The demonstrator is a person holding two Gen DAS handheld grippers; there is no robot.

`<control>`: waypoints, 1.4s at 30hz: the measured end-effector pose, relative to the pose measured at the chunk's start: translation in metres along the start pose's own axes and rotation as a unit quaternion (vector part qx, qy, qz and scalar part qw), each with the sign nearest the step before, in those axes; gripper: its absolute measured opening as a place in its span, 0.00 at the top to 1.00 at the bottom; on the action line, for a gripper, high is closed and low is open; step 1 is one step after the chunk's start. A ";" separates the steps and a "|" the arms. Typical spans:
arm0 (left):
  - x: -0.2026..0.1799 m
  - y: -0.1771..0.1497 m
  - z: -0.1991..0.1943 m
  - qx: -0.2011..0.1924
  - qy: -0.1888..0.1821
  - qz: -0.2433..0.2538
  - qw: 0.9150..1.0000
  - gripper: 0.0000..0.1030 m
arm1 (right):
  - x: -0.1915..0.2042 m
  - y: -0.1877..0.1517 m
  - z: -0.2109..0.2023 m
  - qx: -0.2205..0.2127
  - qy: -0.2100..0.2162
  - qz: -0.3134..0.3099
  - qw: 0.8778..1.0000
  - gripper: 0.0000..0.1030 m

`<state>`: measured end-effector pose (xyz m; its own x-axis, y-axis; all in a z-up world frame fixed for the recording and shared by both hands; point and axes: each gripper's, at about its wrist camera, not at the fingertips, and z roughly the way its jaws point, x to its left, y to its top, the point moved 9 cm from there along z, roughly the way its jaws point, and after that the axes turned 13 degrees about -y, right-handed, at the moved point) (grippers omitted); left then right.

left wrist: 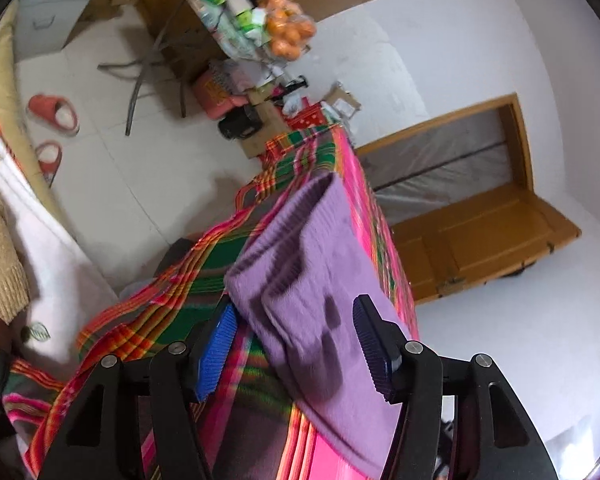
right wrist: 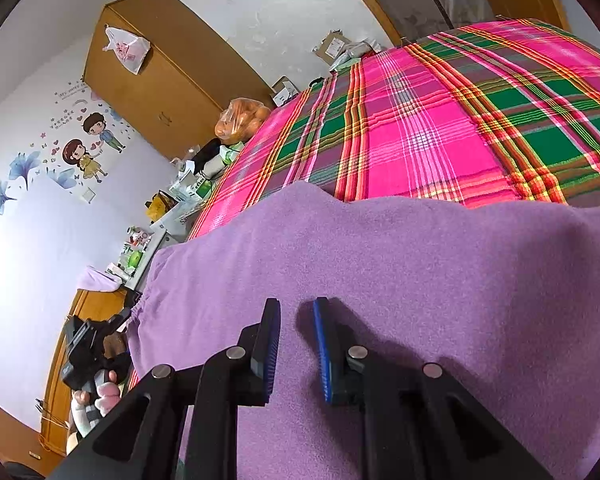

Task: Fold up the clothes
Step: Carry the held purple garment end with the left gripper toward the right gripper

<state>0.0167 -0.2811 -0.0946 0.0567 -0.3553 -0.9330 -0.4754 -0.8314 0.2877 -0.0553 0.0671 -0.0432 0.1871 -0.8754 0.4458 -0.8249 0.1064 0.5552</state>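
A purple fleece garment [left wrist: 316, 264] lies along the edge of a bed covered with a pink and green plaid sheet [left wrist: 204, 264]. My left gripper [left wrist: 296, 344] is open wide, and a folded end of the garment lies between its blue pads without being pressed. In the right wrist view the same garment [right wrist: 420, 264] spreads across the sheet [right wrist: 420, 120]. My right gripper [right wrist: 297, 344] sits low over it with only a narrow gap between its pads, and no fold shows pinched there. The left gripper [right wrist: 122, 317] appears at the garment's left edge, held by a hand.
Two red slippers [left wrist: 54, 114] lie on the tiled floor beside the bed. A cluttered side table holds a bag of oranges [right wrist: 242, 118]. A wooden wardrobe [right wrist: 160, 80] stands behind it. A wooden door [left wrist: 480, 232] is past the bed, and boxes [right wrist: 332, 46] sit at its far end.
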 end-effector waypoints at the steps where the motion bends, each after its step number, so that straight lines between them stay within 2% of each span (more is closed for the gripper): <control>1: 0.004 0.001 0.003 -0.001 0.000 -0.017 1.000 0.41 | 0.000 0.000 0.000 0.000 0.001 0.000 1.000 0.83; 9: 0.019 -0.001 0.006 -0.030 0.011 -0.079 0.996 0.41 | 0.001 0.000 -0.002 -0.003 0.008 0.001 1.000 0.82; 15: 0.009 -0.001 0.018 -0.033 0.012 -0.067 0.997 0.42 | 0.000 -0.001 -0.004 -0.006 0.012 0.003 1.000 0.81; 16: 0.006 -0.001 0.019 -0.035 0.013 -0.062 0.997 0.48 | 0.000 -0.001 -0.005 -0.006 0.013 0.004 1.000 0.81; 18: 0.003 0.002 0.017 -0.044 0.019 -0.051 0.998 0.54 | 0.001 -0.001 -0.005 -0.007 0.014 0.004 1.000 0.81; 20: 0.000 0.004 0.015 -0.053 0.027 -0.040 0.997 0.68 | 0.000 -0.001 -0.006 -0.007 0.015 0.004 1.000 0.81; 23: -0.007 0.007 0.010 -0.063 0.026 -0.019 0.997 0.72 | 0.000 -0.002 -0.006 -0.007 0.015 0.005 1.000 0.81; 34: -0.040 0.014 0.006 -0.065 0.020 0.055 0.996 0.77 | 0.001 -0.002 -0.007 -0.010 0.017 0.006 1.000 0.80; 38: -0.062 0.012 0.010 -0.050 0.017 0.087 0.995 0.77 | 0.001 -0.001 -0.009 -0.013 0.020 0.006 1.000 0.80; 42: -0.087 0.004 0.017 -0.036 0.014 0.137 0.990 0.77 | 0.001 -0.001 -0.011 -0.016 0.023 0.007 1.000 0.80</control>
<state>-0.0051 -0.2460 -0.0158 -0.0410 -0.5819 -0.8122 -0.4124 -0.7306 0.5442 -0.0484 0.0716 -0.0361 0.2009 -0.8517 0.4839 -0.8097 0.1337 0.5714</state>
